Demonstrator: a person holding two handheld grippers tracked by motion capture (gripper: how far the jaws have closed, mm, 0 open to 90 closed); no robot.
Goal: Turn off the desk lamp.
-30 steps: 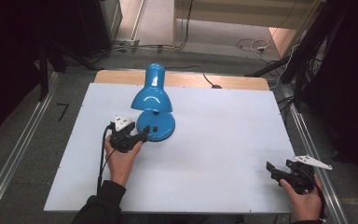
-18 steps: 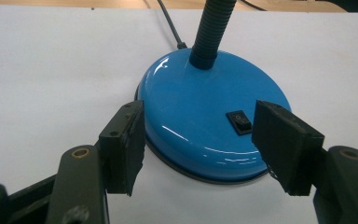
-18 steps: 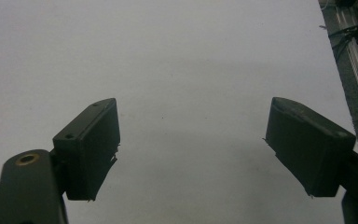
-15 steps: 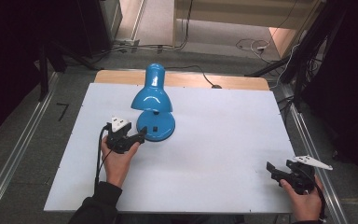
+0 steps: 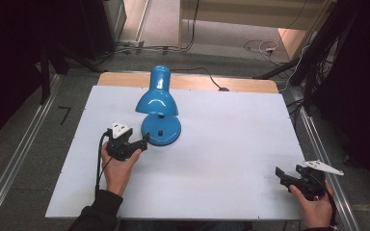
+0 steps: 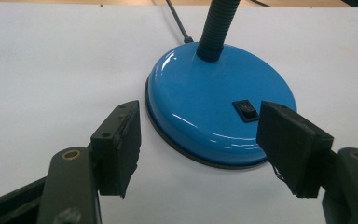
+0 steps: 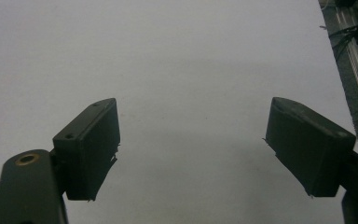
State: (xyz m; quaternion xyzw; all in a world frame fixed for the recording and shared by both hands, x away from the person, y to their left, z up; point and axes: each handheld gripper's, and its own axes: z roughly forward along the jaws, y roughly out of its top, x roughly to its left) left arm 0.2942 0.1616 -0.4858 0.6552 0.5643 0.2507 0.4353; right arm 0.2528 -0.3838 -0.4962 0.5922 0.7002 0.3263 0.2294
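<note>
A: Obs. — blue desk lamp (image 5: 159, 113) sits mid-table, toward the far edge of the white board (image 5: 231, 144). Round base (image 6: 219, 116) flat on the board, ribbed neck (image 6: 216, 28) rising from its back, shade (image 5: 157, 96) tilted over it. Black rocker switch (image 6: 246, 110) on top of the base, near the front rim.

B: L gripper?

A: Left gripper (image 6: 198, 149) just beside the base, front-left side. Jaws spread wide, nothing between them. In the left gripper view, one jaw is off the rim over bare board, the other hangs over the base edge close to the switch. Can't tell if it's touching the base.

B: R?

A: Right gripper (image 5: 289, 178) well apart, near-right corner of the board. Also spread, holding nothing. Idle, in my judgement.

B: So step = hit the switch?

A: Likely, judging by where the L one is aimed. To do it well: bring one jaw tip over the rocker, come down square on its raised half, short firm press. Base is glossy & domed, so an angled push could skid off or shove the lamp back.

B: Brace w/ R?

A: Could help if the base slides. Otherwise keep the force vertical.
</note>
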